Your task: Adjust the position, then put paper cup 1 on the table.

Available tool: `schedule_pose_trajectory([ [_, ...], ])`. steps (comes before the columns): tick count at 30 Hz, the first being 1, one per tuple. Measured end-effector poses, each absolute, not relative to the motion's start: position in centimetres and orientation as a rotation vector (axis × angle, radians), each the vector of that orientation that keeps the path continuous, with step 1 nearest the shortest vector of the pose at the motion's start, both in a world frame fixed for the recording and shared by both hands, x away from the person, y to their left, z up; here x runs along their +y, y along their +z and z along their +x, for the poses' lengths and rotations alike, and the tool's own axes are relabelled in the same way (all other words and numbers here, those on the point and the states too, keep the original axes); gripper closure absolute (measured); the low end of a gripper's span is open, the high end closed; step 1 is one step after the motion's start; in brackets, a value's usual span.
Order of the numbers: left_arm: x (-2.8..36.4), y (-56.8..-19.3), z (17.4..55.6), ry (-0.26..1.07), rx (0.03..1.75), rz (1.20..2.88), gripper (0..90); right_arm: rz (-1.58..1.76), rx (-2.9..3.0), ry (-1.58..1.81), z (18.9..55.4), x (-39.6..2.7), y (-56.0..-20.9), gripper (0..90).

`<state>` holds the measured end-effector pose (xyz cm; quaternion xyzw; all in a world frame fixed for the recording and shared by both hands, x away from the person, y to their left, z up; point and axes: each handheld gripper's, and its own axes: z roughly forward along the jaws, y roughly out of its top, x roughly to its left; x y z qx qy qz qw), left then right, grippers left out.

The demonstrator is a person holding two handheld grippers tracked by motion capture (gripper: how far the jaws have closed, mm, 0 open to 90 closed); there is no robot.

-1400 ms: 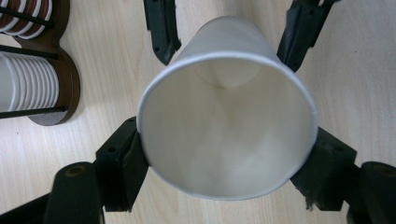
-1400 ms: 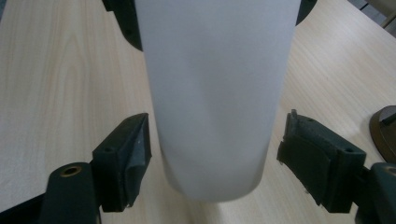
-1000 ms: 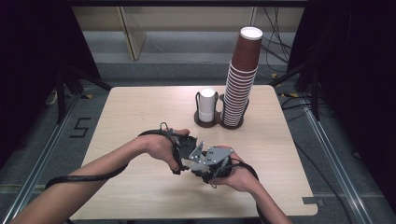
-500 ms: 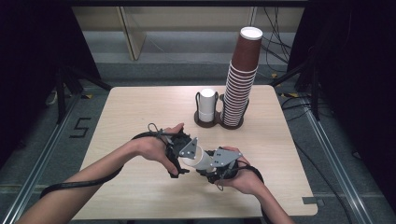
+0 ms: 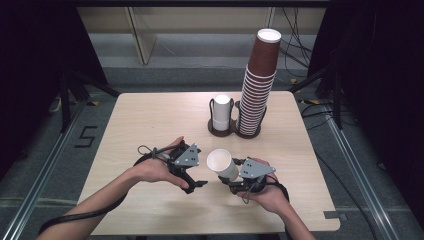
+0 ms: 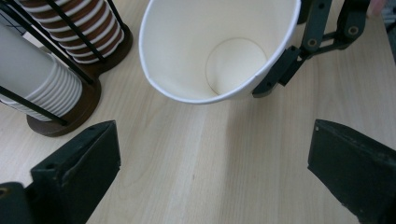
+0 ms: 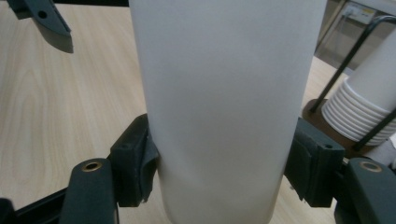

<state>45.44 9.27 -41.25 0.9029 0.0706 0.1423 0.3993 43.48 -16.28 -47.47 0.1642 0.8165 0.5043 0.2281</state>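
Note:
A white paper cup [image 5: 222, 164] lies tilted with its mouth toward the left, above the near middle of the table. My right gripper [image 5: 232, 180] is shut on the cup's lower body, both pads pressing its sides [image 7: 224, 93]. My left gripper [image 5: 196, 185] stands just left of the cup, open, with nothing between its jaws, which have just been opening. From the left gripper view I look into the cup's open mouth [image 6: 219, 46], a little beyond my left gripper [image 6: 210, 154].
A dark two-post holder at the back middle of the wooden table [image 5: 150, 120] carries a short stack of white cups [image 5: 221, 112] and a tall stack of brown cups [image 5: 257, 85]. Black stands and cables surround the table.
The left gripper has let go of the cup, opened wide and drawn back to the left. The right gripper keeps the cup and has shifted slightly right and nearer.

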Motion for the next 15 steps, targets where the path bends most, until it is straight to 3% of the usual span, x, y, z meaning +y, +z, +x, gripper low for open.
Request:
schedule_pose_trajectory([
  [15,8.74,-41.11,44.56,0.318,0.303,2.114,1.1,0.558,2.145,1.448,43.32,-17.05,-47.33,33.8],
])
